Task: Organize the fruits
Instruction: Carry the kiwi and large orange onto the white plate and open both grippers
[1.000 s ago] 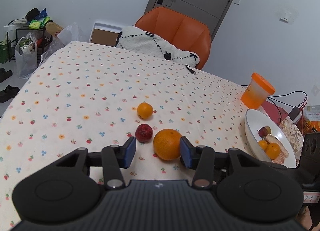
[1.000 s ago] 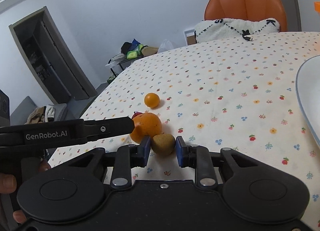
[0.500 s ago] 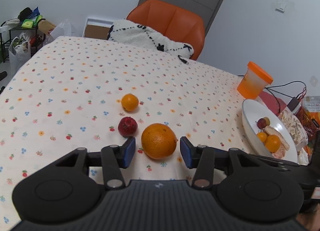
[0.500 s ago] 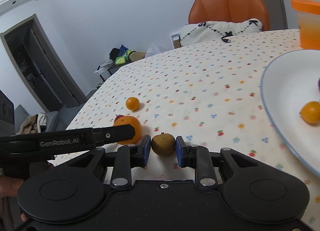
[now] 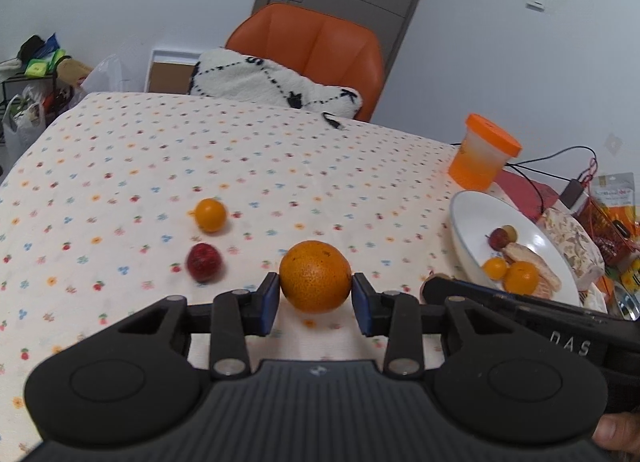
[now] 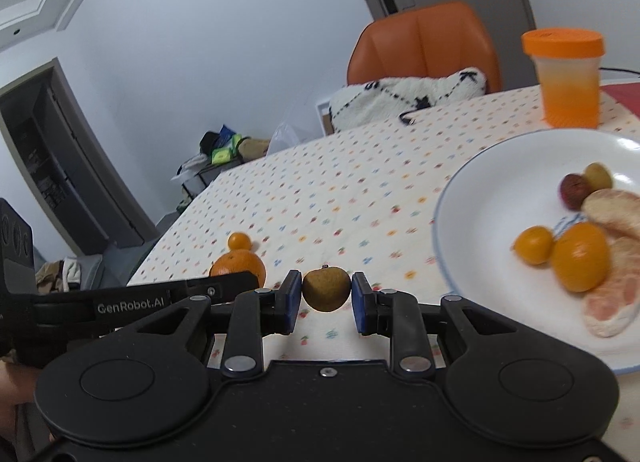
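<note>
The bench point(image 5: 280, 166) has a dotted cloth; your left gripper point(image 5: 315, 300) pinches the orange point(image 5: 315, 282); your right gripper point(image 6: 326, 298) pinches the brown fruit point(image 6: 326, 288); lower both gently onto the plate point(image 6: 480, 202).

Cream floral-dotted cloth on desk point(image 5: 280, 166), large orange point(image 5: 315, 276), dark red fruit point(image 5: 204, 262), brown fruit point(image 6: 326, 288), white blue-rimmed plate point(image 6: 472, 230), orange-lidded jar point(image 5: 482, 158), blue-padded black grippers.

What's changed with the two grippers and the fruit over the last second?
The left gripper closed on the large orange. The right gripper, already gripping the small brown fruit, carried it toward the white plate. The small orange and the red fruit stayed on the tablecloth.
</note>
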